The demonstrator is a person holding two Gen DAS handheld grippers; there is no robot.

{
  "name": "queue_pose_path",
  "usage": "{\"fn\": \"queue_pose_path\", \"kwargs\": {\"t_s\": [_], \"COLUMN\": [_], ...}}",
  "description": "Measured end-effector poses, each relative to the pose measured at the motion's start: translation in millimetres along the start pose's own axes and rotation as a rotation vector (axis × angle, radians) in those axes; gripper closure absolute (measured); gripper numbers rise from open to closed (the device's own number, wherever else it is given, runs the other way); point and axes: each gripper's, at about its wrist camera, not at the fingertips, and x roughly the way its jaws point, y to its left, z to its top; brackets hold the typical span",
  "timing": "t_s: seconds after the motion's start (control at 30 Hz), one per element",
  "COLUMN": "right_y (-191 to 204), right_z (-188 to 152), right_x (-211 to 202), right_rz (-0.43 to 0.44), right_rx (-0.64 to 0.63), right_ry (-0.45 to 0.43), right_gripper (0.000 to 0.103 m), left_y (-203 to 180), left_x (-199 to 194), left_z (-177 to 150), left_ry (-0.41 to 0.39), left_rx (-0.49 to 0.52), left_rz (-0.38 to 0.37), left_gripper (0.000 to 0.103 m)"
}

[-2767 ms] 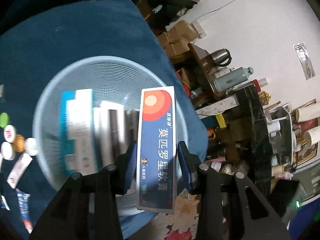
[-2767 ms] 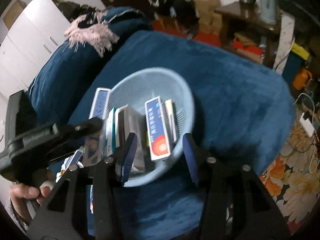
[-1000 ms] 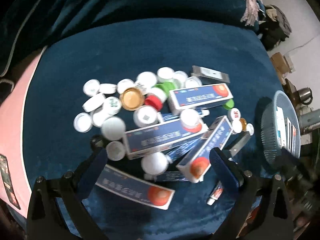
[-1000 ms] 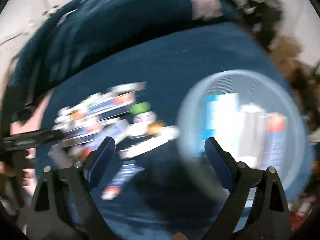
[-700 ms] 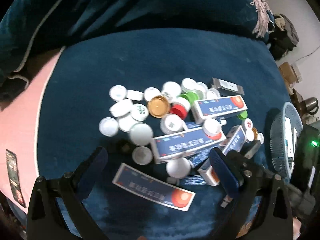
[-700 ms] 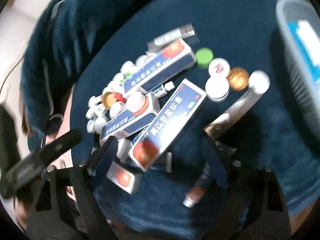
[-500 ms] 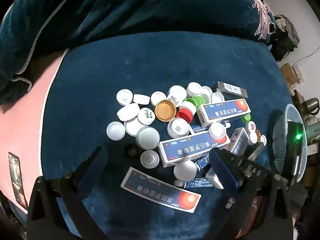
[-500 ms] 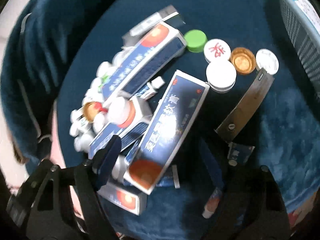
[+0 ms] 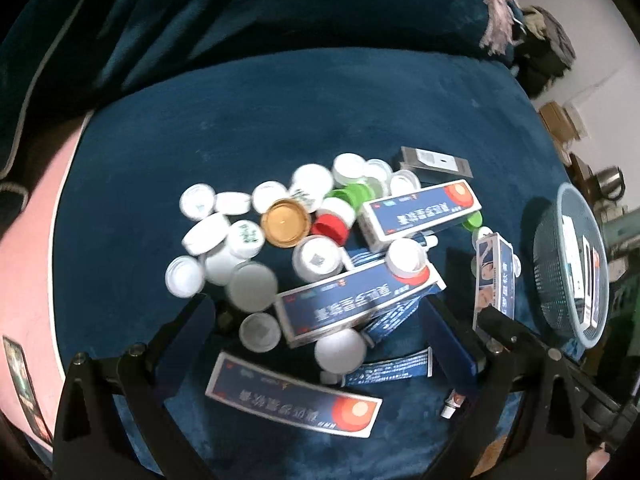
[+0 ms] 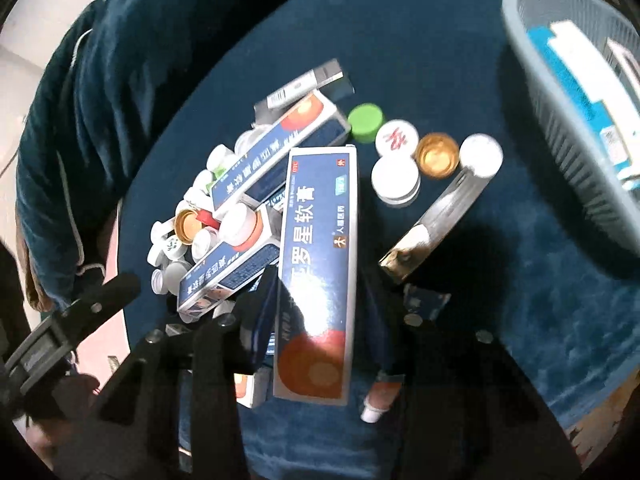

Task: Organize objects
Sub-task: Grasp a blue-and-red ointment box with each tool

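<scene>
Below, in the left wrist view, the left gripper (image 9: 316,344) held its jaws wide and empty above a blue cardboard ointment box (image 9: 358,300) lying crosswise among loose plastic caps (image 9: 240,236). In the right wrist view, the right gripper (image 10: 324,308) jaws were closing across a long blue carton (image 10: 318,264), its long axis running away from them; the mesh plastic basket (image 10: 568,128) lay right.

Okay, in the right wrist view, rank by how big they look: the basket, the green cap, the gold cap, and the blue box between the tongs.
1. Blue box, though nearness inflates it.
2. Basket, partly cut off.
3. Green cap and gold cap: alike.
</scene>
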Motion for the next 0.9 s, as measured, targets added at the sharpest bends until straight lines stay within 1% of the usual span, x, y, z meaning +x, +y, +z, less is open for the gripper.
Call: {"fn": "queue_pose_path", "kwargs": {"t_s": [0.1, 0.2, 0.23, 0.27, 0.37, 0.43, 0.5, 0.63, 0.67, 0.73, 0.77, 0.8, 0.9], "right_y": [-2, -5, -9, -10, -24, -32, -39, -49, -51, -55, -56, -57, -60], "right_z": [0, 1, 1, 1, 2, 3, 5, 10, 11, 13, 14, 15, 15], "right_x": [-4, -11, -14, -13, -18, -19, -20, -18, -18, -17, -17, -16, -17], "right_rz": [0.002, -0.021, -0.026, -0.029, -0.019, -0.023, -0.018, -0.012, -0.010, -0.008, -0.008, -0.008, -0.008], "right_rx": [-0.009, -0.022, -0.023, -0.024, -0.018, -0.016, -0.013, -0.009, -0.006, -0.004, -0.005, -0.008, -0.014], "right_ry": [-0.004, -0.042, -0.053, -0.057, -0.066, -0.074, -0.077, -0.084, -0.083, -0.081, -0.080, -0.080, -0.081], "right_gripper": [0.062, 0.062, 0.062, 0.062, 0.062, 0.062, 0.062, 0.062, 0.062, 0.062, 0.061, 0.061, 0.061], "left_y": [-15, -37, -48, -54, -80, -91, -100, -111, -113, -115, -115, -115, -116], "left_x": [6, 15, 20, 22, 41, 53, 66, 88, 93, 100, 101, 102, 99], "left_z": [4, 12, 18, 20, 39, 48, 55, 62, 63, 64, 63, 63, 64], "left_ry": [-0.013, -0.035, -0.046, -0.048, -0.058, -0.045, -0.024, 0.026, 0.039, 0.061, 0.067, 0.081, 0.091], "left_rx": [0.058, 0.146, 0.198, 0.225, 0.363, 0.428, 0.487, 0.564, 0.579, 0.597, 0.599, 0.604, 0.614], "left_rz": [-0.016, -0.031, -0.044, -0.047, -0.038, -0.051, -0.060, -0.067, -0.061, -0.061, -0.069, -0.073, -0.090], "left_gripper": [0.002, 0.002, 0.003, 0.004, 0.005, 0.006, 0.009, 0.010, 0.013, 0.024, 0.044, 0.053, 0.060]}}
